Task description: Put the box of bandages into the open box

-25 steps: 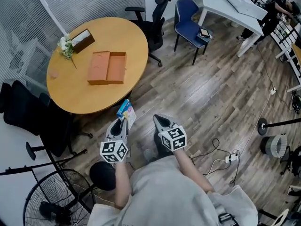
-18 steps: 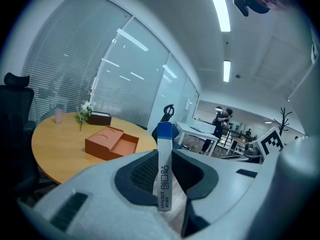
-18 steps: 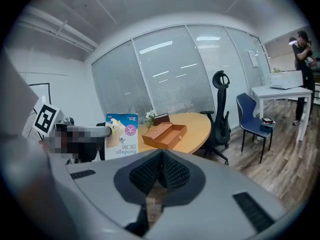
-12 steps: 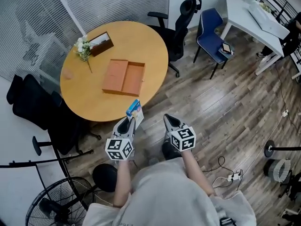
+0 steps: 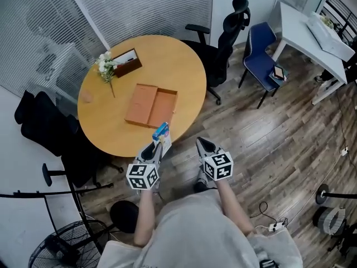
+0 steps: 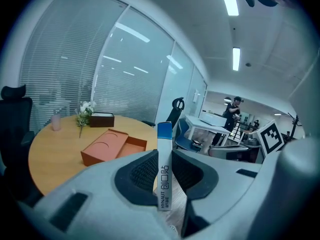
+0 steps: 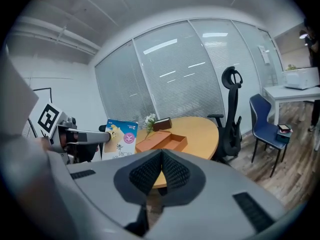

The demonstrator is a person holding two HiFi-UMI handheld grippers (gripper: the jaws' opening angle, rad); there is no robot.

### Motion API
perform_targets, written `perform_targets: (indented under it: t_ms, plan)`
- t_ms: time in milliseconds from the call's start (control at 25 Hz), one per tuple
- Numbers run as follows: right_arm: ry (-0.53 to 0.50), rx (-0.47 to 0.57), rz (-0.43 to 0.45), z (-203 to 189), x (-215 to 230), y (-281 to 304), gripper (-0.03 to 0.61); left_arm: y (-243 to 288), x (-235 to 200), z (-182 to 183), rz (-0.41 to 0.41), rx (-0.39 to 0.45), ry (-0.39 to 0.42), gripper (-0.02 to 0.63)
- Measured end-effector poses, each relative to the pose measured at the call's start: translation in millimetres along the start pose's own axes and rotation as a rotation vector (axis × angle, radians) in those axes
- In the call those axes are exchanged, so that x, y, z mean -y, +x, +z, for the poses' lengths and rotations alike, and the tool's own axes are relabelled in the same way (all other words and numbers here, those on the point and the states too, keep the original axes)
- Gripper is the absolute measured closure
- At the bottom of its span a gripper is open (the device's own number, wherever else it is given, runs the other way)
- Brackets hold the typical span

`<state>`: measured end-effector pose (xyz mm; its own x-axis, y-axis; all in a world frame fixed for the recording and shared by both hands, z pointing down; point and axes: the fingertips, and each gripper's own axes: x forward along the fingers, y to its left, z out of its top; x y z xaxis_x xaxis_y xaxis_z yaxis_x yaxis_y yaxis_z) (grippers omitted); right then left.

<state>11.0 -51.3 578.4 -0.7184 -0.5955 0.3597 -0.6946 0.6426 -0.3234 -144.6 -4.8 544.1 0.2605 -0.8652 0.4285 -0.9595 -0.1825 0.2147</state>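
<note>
Orange open box [image 5: 152,105] sits on the round table [image 5: 167,60] in the head view, with the bandage box [image 5: 162,133] near the rim. Left gripper view: the left gripper [image 6: 164,155] clamps it edgewise; I'd keep it upright and lower it squarely. Right gripper view: the right gripper [image 7: 163,154] is pinched together, empty.

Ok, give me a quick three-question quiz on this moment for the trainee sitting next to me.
1. True or false: the right gripper is holding the box of bandages.
2. Where does the open orange box lie? A) on the round table; B) on the floor; C) on the blue chair.
3. Short answer: is the box of bandages inside the open orange box yet?

Key:
1. False: the left gripper grips it upright, and the right gripper's jaws are together with nothing between them.
2. A.
3. No: it is in the left gripper, apart from the open orange box.
</note>
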Motion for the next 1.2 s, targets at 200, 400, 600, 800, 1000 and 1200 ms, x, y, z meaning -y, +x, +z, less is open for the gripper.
perform_targets:
  t_ms: [200,400,600,800,1000,1200]
  plan:
    - [-0.033,-0.040,0.027,3,17,13,0.581,16,1,7,0.001,0.021,-0.025,0.532]
    - [-0.039,-0.051,0.062,6,34,20,0.581,34,6,15,0.009,0.040,-0.041,0.532]
    - [-0.032,-0.056,0.073,6,43,23,0.581,44,6,17,0.013,0.034,-0.040,0.532]
    - [-0.051,-0.076,0.081,3,55,16,0.581,54,8,14,0.022,0.042,-0.069,0.532]
    - [-0.038,-0.077,0.067,6,66,16,0.581,62,12,20,0.009,0.056,-0.055,0.532]
    - [-0.034,-0.082,0.048,9,73,23,0.581,78,10,27,-0.025,0.054,-0.044,0.532]
